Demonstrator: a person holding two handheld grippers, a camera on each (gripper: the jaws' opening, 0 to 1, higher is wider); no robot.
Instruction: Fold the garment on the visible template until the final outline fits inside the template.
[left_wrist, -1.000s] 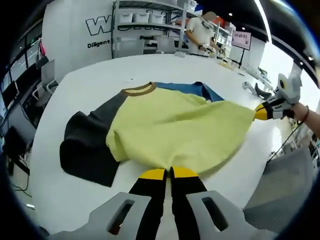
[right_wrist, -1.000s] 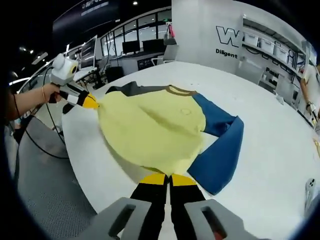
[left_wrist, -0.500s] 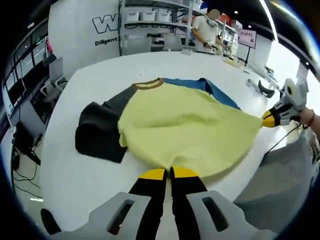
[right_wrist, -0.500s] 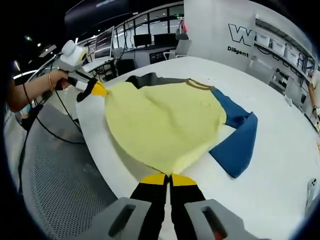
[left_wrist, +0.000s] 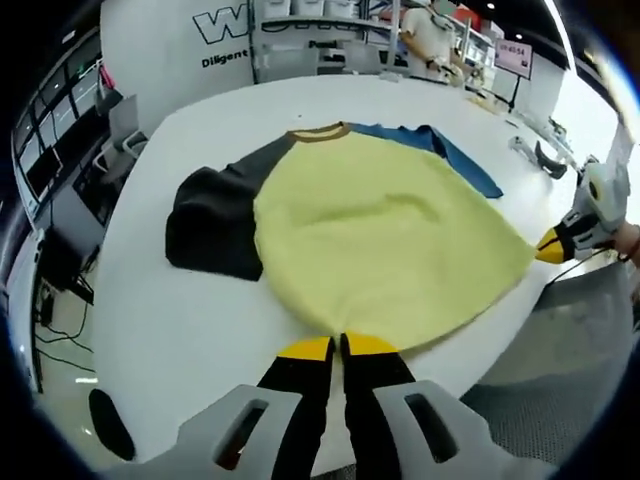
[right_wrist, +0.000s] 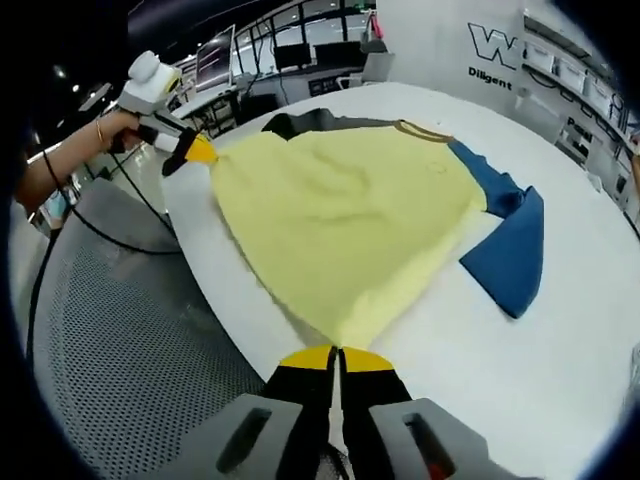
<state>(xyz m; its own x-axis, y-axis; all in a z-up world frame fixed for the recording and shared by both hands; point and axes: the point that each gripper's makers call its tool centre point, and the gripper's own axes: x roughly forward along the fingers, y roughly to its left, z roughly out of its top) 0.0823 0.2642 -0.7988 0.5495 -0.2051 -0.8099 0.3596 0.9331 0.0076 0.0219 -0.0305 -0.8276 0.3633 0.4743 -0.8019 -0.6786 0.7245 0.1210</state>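
Below, both grippers pinch one garment. Left gripper view: the left gripper (left_wrist: 338, 347) rises from the bottom edge, its yellow-tipped black jaws pressed together on the near hem of the shirt (left_wrist: 385, 240). The shirt is a yellow-bodied top with a brown collar band (left_wrist: 318, 132), a dark grey sleeve (left_wrist: 218, 218) and a blue sleeve (left_wrist: 440, 155); it lies spread on the white table (left_wrist: 170, 330), collar away from the camera, hem toward the table's near edge. At the right of this view the right gripper (left_wrist: 552, 247) holds the opposite hem corner, so the hem is drawn taut between the two tools.

Right gripper view: the right gripper (right_wrist: 335, 357) has its jaws closed, and the yellow fabric narrows to a point exactly where the tips meet. The blue sleeve (right_wrist: 510, 250) lies folded flat on the table (right_wrist: 560, 350) beside the body. At upper left the left gripper (right_wrist: 198, 151), carried by a person's hand (right_wrist: 112, 128) wearing a thin bracelet, grips the far hem corner just at the table's edge. A perforated grey surface (right_wrist: 130, 330) lies beyond that edge, with a black cable (right_wrist: 95, 230) trailing across it. No template outline can be made out on the table.
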